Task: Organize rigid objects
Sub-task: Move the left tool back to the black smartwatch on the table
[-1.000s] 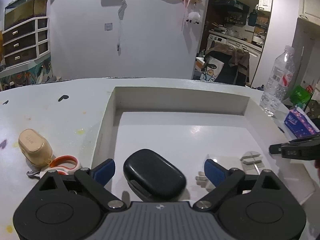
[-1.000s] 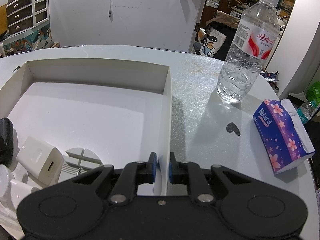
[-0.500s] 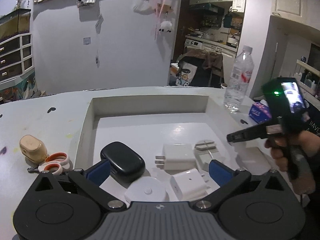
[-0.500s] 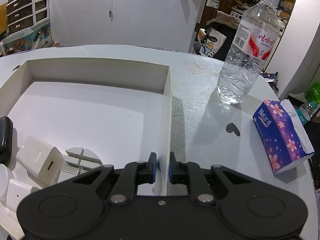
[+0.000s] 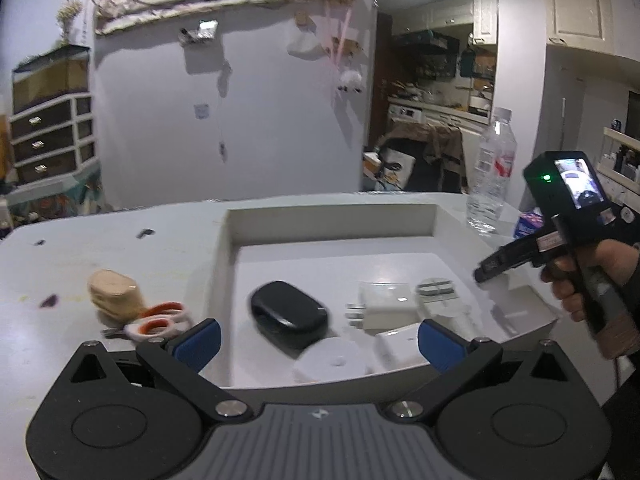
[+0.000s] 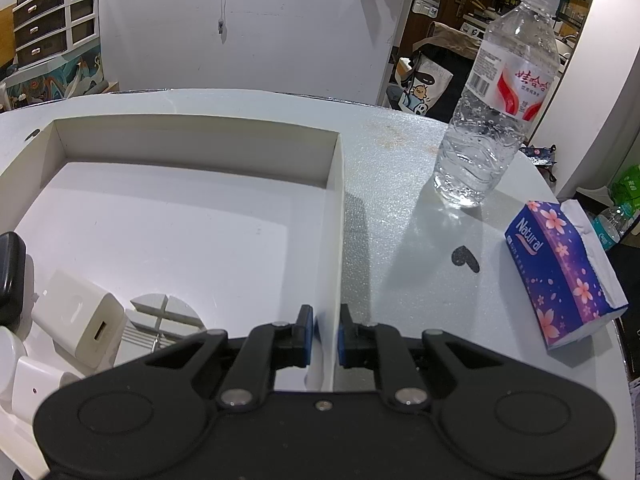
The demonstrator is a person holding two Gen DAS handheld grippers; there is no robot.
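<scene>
My left tongs (image 5: 318,338) stand released, as wide as they go, the blue pads (image 5: 199,340) empty at the bottom of the left wrist view; they have just been opening, and nothing lies between them. Beyond them, in the middle of the frame, sits the white tray (image 5: 332,220) on the pale table (image 5: 100,248). Inside it, toward the near edge, lie a black oval case (image 5: 288,314), a white plug adapter (image 5: 386,306), a round white disc (image 5: 334,362), a second white charger block (image 5: 398,344) and a small round slotted piece (image 5: 436,290). Left of the tray, on the table, a beige case (image 5: 114,296) sits touching orange-handled scissors (image 5: 158,322).

At the right of that frame my right hand (image 5: 596,268) grips the other tool, its tip at the tray's right wall.

In the right wrist view my right tongs (image 6: 323,336) are clenched on that tray wall (image 6: 336,240), one pad on each side, at bottom centre. A water bottle (image 6: 492,120) stands upright at the upper right, and a purple tissue pack (image 6: 560,272) lies on the table at the right, well apart from the tray.
</scene>
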